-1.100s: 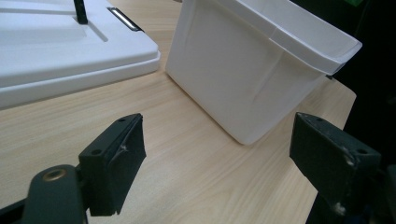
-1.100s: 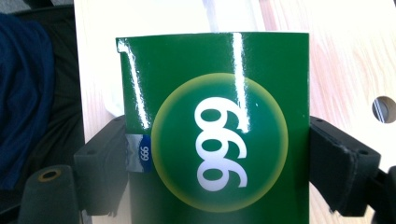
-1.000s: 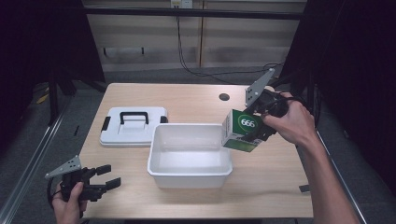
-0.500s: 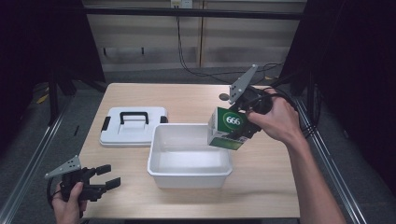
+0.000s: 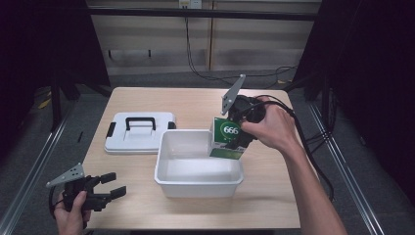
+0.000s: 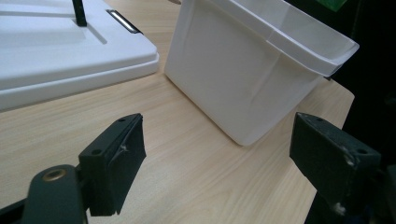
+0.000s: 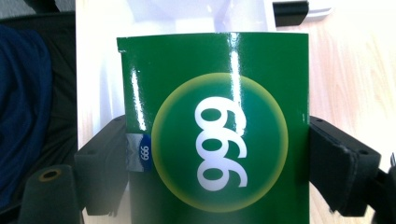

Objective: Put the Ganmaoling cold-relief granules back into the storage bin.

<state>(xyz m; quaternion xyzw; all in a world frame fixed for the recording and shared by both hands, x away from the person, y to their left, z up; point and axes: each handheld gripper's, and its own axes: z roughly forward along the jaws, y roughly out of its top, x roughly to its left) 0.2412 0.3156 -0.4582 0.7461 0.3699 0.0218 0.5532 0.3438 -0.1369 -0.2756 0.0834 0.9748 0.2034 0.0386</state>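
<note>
The right claw (image 5: 234, 131) is clamped on the green box (image 5: 225, 138), held over the white bin's (image 5: 198, 183) far right rim, not yet released inside.

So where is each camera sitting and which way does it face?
High view: above the person's side, looking forward and down on the table; forearms, both hands show.
Left gripper view: rides the left claw, open, facing the white bin.
Right gripper view: rides the right claw, facing its green box.
High and left gripper views share the bin and white lid.
</note>
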